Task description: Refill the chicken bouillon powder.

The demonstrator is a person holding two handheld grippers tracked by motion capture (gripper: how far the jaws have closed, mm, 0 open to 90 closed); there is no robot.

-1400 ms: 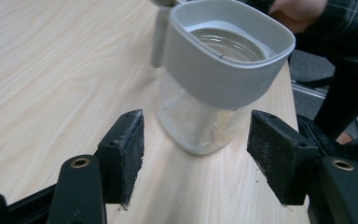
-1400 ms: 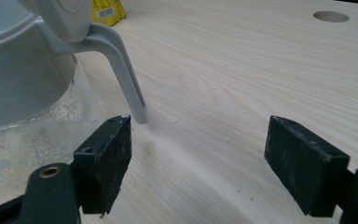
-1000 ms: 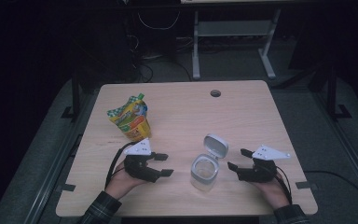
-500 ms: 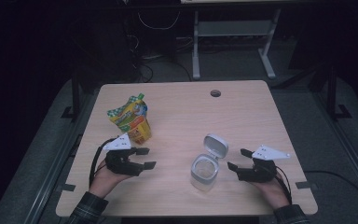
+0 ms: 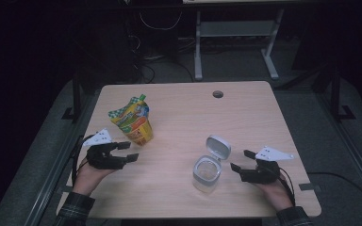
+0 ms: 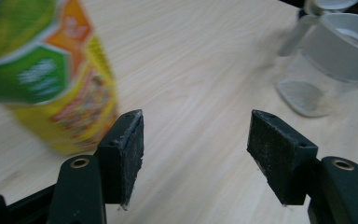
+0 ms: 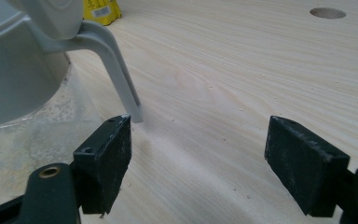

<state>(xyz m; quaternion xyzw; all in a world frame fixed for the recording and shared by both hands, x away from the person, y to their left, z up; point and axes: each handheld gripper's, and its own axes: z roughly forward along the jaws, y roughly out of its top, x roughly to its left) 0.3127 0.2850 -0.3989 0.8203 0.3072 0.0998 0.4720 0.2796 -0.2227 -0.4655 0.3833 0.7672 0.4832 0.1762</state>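
Risk: the soft snack pouch (image 5: 133, 120) stands upright at the left of the table (image 5: 245, 117), just beyond the open, empty left hand-held gripper (image 5: 127, 151) — an off-centre squeeze would likely crumple or tip it. The clear container (image 5: 206, 172), lid flipped up, sits beside the open, empty right hand-held gripper (image 5: 240, 160) and could be knocked. The pouch print is blurred — contents unreadable.

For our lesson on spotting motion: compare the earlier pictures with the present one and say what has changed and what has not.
The left tongs have drawn away from the clear container, sliding left across the table to sit beside the snack pouch, jaws open and empty. Nothing was gripped or released. The right tongs, also open, the container with its lid flipped up and the pouch stayed put.
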